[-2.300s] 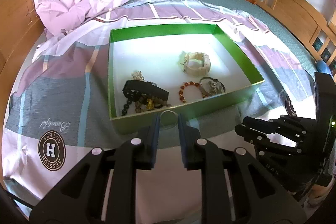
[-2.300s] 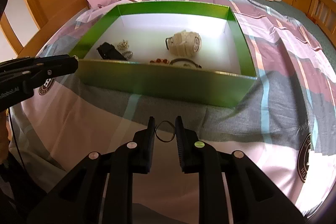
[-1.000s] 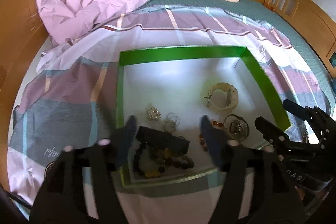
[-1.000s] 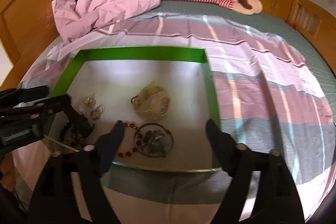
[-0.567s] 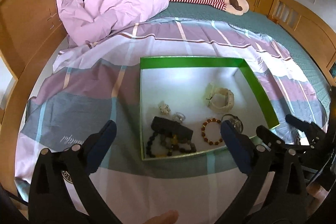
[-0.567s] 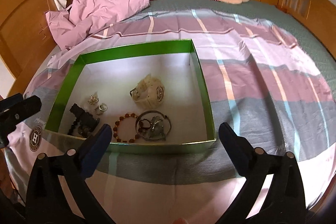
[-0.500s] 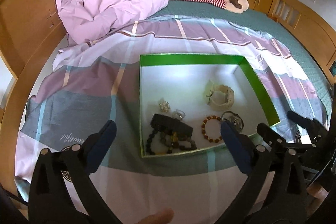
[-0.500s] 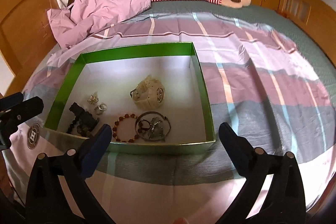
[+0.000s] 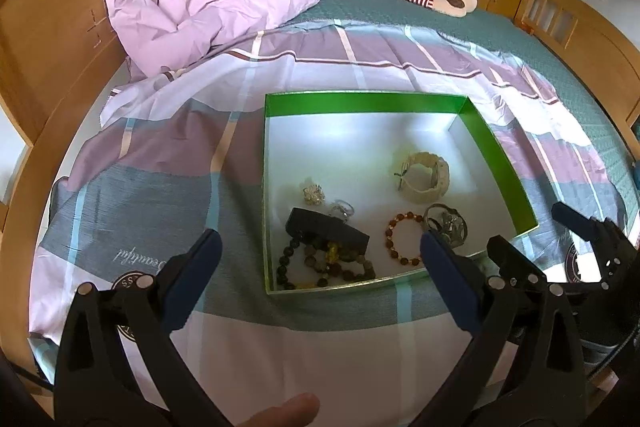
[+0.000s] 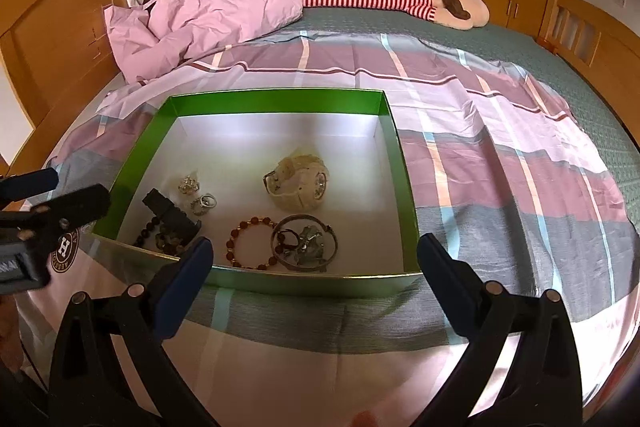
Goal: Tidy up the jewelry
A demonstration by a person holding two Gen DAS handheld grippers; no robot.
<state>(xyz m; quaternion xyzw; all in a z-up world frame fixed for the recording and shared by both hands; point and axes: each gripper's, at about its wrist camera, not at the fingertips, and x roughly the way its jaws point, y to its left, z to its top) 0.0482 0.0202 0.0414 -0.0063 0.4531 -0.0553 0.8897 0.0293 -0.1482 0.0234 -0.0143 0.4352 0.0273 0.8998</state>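
left gripper (image 9: 320, 247): hanging above the near edge of the box, fingers spread wide, nothing in them. Risk here is mostly aim — if it drops back in from this spot it lands right on the crowded corner and could drag two pieces up at once.

dark bead string (image 9: 320, 263): heaped in the near-left corner of the box (image 9: 364, 103) with a black strap (image 9: 326, 227) lying across it. They overlap, so pinching one probably tugs the other, my guess anyway.

small rings (image 9: 342, 207): just behind the strap, next to a little sparkly brooch (image 9: 313, 193). Tiny and smooth-looking, the sort of thing that skates away from a closing finger.

amber bead bracelet (image 10: 252, 243): near the front wall, touching or almost touching the metal bangle (image 10: 304, 243). Hard to say if they're hooked together; if they are, lifting one brings the other.

cream watch (image 10: 298, 183): sits alone mid-box, well apart from the rest. Least likely to cause trouble.

box wall: thin card on a soft bedspread (image 10: 500, 163) — a finger catching the front rim could tip or shove the whole thing and scramble everything.

right gripper (image 10: 312, 259): also wide open and empty, held over the near rim. It's close to the left gripper, so both reaching in together could knock fingers.
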